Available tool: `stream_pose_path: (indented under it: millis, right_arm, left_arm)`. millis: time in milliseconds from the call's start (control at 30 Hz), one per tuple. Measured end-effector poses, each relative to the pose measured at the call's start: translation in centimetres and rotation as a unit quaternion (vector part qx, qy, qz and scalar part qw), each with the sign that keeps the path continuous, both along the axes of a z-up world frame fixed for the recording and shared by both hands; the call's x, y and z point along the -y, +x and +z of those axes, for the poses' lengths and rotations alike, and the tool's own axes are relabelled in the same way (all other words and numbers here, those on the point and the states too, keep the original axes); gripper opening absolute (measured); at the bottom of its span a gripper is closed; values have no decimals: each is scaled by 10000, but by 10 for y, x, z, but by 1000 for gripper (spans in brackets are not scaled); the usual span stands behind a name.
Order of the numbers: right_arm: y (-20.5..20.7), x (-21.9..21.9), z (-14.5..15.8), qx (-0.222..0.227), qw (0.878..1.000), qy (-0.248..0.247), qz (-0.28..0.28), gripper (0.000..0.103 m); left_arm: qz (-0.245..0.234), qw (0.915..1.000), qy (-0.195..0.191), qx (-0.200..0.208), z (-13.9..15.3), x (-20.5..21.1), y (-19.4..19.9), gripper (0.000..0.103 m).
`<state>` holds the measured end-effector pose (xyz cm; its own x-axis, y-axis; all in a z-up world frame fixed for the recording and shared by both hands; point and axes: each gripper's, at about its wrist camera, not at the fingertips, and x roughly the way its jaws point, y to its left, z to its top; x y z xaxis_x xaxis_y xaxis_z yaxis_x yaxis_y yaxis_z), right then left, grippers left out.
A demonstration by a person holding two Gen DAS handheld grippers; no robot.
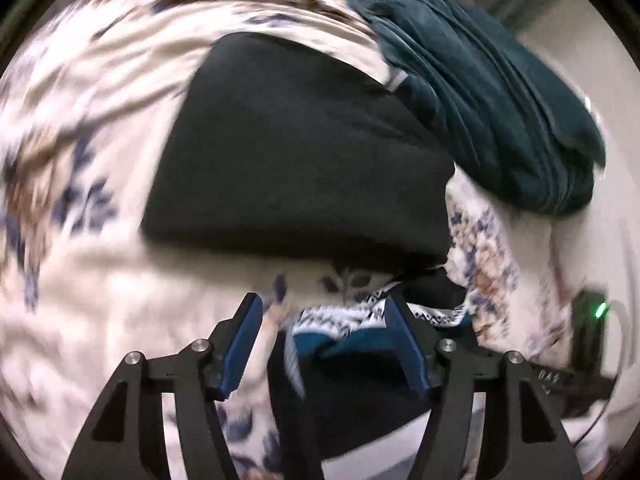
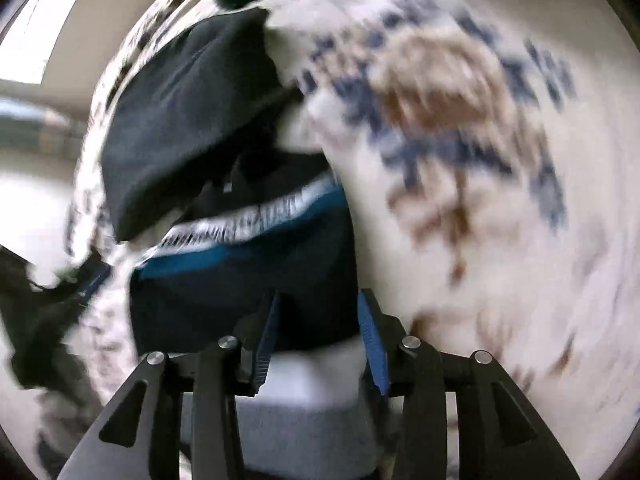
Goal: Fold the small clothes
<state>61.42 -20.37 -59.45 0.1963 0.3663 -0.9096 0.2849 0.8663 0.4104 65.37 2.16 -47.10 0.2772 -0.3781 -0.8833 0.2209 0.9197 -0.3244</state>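
Observation:
A small dark garment with a black-and-white patterned waistband and a teal band lies on a floral sheet, close under both grippers. My left gripper is open. The waistband lies between its blue pads, and the left pad stands clear of the cloth. In the right wrist view the same garment reaches between the pads of my right gripper. Those pads stand apart and do not pinch the cloth. Both views are blurred.
A folded black garment rests on the sheet beyond the small one, also seen as the black garment. A rumpled teal garment lies at the far right. A black device with a green light sits at the right edge.

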Motion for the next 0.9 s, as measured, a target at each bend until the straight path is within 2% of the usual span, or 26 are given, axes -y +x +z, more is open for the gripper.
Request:
stream_pose_path:
  millis: [67, 133, 300, 367, 433, 500, 567, 600, 667, 733, 767, 833, 900]
  right_arm:
    - [24, -13, 1, 10, 9983, -194, 551, 42]
    - [51, -29, -9, -18, 9956, -407, 845, 42]
    - [98, -34, -35, -66, 9958, -669, 629, 41]
    - [107, -31, -28, 29, 9957, -750, 547, 42]
    - [107, -21, -17, -17, 9977, -576, 356, 42]
    - [97, -5, -1, 95, 9993, -306, 191, 42]
    - [80, 9, 12, 105, 9998, -134, 84, 50]
    - [71, 15, 13, 57, 9999, -72, 59, 56]
    - [49, 21, 9, -188, 9998, 90, -11, 56]
    - [27, 23, 3, -520, 9985, 158, 74, 56]
    - [8, 20, 3, -659, 9976, 83, 178, 56]
    - [-28, 12, 8, -709, 9967, -35, 398, 56]
    - [-56, 11, 10, -800, 9959, -43, 426, 56]
  left_arm:
    - [-240, 9995, 212, 3, -9, 16, 10, 61]
    - [-447, 9982, 405, -73, -19, 27, 16, 61]
    - [-634, 9925, 1000, -299, -56, 40, 33, 61]
    - [-527, 9925, 1010, -438, -62, 33, 37, 61]
    - [-363, 9955, 722, -492, -52, 23, 36, 61]
    - [-276, 9979, 435, -381, -35, 13, 28, 61]
    - [-261, 9990, 202, -298, -23, 9, 19, 61]
    - [-327, 9988, 210, -294, -22, 10, 14, 61]
    - [-532, 9968, 550, -236, -30, 18, 10, 61]
    - [-629, 9875, 1440, -143, -55, 23, 12, 62]
    - [-641, 9858, 1533, -247, -66, 22, 15, 64]
    - [-426, 9903, 1273, -372, -67, 11, 20, 63]
    - [-247, 9941, 1003, -317, -47, 1, 18, 61]
